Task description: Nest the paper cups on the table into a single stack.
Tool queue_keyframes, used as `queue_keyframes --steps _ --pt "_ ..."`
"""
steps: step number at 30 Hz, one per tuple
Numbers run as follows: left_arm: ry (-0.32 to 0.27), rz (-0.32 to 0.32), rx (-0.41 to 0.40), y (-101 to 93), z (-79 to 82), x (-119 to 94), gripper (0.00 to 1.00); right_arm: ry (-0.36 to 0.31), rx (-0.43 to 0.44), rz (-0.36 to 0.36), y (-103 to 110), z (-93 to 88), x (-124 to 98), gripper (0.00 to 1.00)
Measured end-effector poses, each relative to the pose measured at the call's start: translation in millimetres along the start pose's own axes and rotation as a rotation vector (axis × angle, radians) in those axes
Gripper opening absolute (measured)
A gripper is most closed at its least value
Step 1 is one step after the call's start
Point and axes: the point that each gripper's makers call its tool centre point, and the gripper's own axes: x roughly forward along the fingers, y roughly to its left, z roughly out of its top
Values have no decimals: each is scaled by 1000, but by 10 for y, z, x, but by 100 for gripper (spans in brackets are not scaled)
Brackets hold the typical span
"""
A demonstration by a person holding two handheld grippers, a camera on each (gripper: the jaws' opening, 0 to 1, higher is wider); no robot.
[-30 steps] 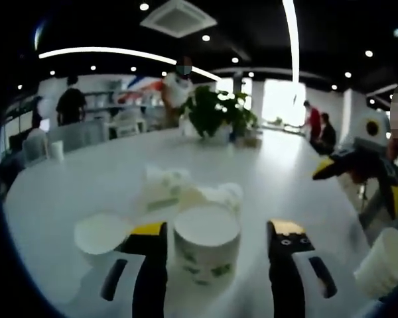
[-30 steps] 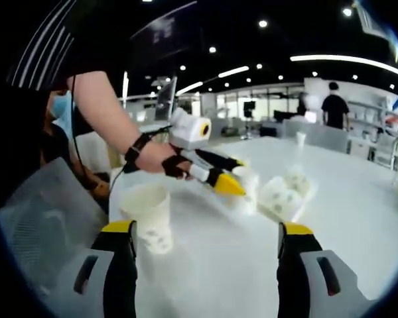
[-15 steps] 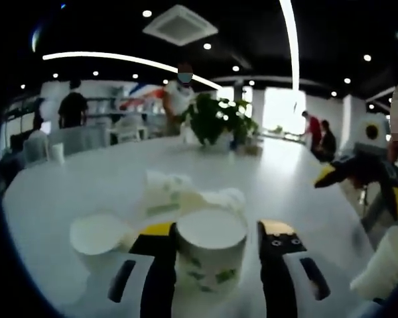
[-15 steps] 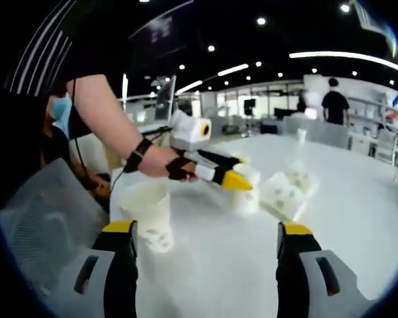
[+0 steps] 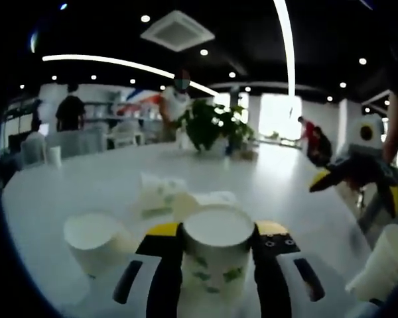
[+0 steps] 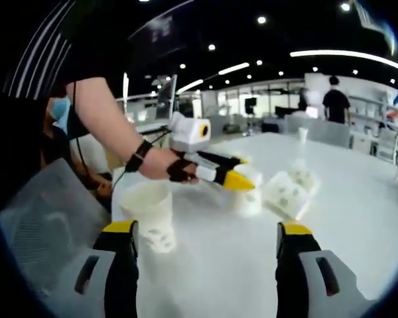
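Left gripper view: the left gripper (image 5: 217, 233) has its jaws pressed against both sides of an upright paper cup (image 5: 217, 255) on the white table (image 5: 86, 179). A second cup (image 5: 95, 240) stands just left, and tipped cups (image 5: 160, 194) lie behind. The right gripper (image 5: 353, 173) shows at far right.

Right gripper view: the right gripper (image 6: 205, 233) has its jaws spread wide, holding nothing. An upright cup (image 6: 149, 216) stands near its left jaw. A hand (image 6: 160, 162) holds the left gripper at another cup (image 6: 246, 199), beside fallen cups (image 6: 289, 192).
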Motion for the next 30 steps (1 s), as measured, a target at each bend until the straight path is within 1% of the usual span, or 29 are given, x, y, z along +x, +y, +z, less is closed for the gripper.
queue_keyframes --steps 5,10,18,20,30 --pt "2 -6 -3 -14 -8 -20 39 4 -2 -2 -7 -2 3 84" --pt "-9 -6 -5 -20 24 -54 39 1 -3 -1 -3 14 9 84" --pt "-35 -1 2 -33 175 -123 39 -1 -12 -4 4 52 21 84" --pt "-36 2 3 -30 191 -142 39 4 -13 -3 8 66 21 84" --pt "-45 -4 11 -129 364 -252 39 -11 -36 -5 -5 240 9 83"
